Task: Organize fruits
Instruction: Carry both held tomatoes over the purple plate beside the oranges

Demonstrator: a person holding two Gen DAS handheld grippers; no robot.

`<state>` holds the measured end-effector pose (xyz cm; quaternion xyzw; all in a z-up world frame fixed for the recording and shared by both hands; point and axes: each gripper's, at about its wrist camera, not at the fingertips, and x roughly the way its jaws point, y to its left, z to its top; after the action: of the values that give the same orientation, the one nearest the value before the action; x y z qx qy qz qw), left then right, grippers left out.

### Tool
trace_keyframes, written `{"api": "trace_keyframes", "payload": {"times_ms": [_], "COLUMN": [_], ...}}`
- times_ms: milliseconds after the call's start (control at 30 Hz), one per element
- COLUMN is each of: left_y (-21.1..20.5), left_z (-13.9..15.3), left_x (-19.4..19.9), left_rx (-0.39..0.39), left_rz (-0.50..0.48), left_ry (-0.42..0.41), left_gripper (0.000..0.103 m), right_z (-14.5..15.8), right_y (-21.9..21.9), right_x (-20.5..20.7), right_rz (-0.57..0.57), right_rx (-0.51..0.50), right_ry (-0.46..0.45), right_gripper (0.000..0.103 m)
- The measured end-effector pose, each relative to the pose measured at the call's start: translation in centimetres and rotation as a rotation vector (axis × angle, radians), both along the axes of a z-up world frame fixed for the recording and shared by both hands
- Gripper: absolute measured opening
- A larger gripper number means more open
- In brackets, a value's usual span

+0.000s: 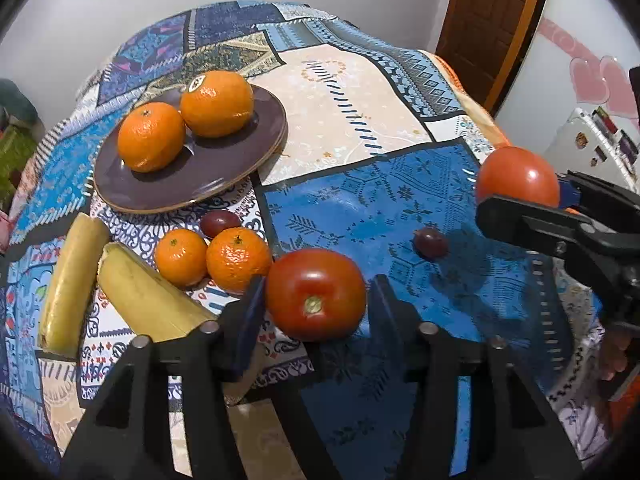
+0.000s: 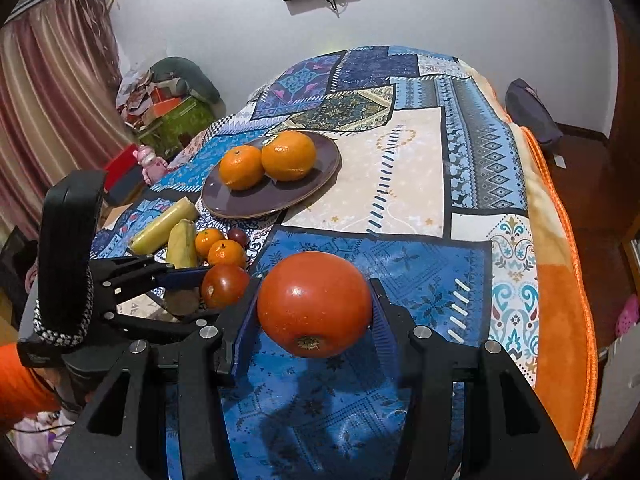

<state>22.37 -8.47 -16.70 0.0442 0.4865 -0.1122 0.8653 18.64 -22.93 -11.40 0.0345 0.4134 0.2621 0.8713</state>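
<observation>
While my right gripper (image 2: pixel 314 312) is clamping one tomato (image 2: pixel 314 304) above the patterned bench (image 2: pixel 400 168), my left gripper (image 1: pixel 316 300) is straddling a second tomato (image 1: pixel 316 294) resting there, pads not yet pressing. Next, I judge, squeeze and lift gently.

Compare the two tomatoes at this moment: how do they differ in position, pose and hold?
The right gripper's tomato is lifted clear of the tablecloth, clamped between the jaws; the left gripper's tomato rests on the cloth, jaws flanking it with a gap visible on the right side. The lifted one's stem scar faces down toward the camera; the resting one's faces up toward the camera. Both are red, round and glossy.
</observation>
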Motion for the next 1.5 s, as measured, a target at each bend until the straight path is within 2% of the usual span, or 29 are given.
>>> {"api": "trace_keyframes", "payload": {"times_ms": [233, 467, 967, 1167, 1500], "left_y": [0.6, 2.3, 6.9, 8.9, 11.3], "left_z": [0.3, 2.3, 5.6, 5.6, 5.1], "left_x": [-0.1, -0.7, 1.3, 3.0, 5.5], "left_rx": [-0.05, -0.111, -0.139, -0.139, -0.145], "left_rz": [0.033, 0.047, 0.11, 0.137, 0.154], "left_ry": [-0.015, -0.058, -0.16, -0.163, -0.158], "left_gripper": [0.049, 0.049, 0.049, 0.049, 0.049], "right_z": [0.2, 0.5, 1.6, 1.3, -0.9], "right_y": [0.0, 0.8, 5.2, 7.7, 11.2], "right_x": [0.1, 0.9, 3.5, 5.2, 8.0], "right_rz": [-0.005, -0.002, 0.039, 0.071, 0.111], "right_rx": [-0.005, -0.021, -0.033, -0.043, -0.09], "right_ry": [-0.001, -0.006, -0.043, -0.045, -0.015], "right_gripper": [0.047, 0.047, 0.047, 0.047, 0.047]}}
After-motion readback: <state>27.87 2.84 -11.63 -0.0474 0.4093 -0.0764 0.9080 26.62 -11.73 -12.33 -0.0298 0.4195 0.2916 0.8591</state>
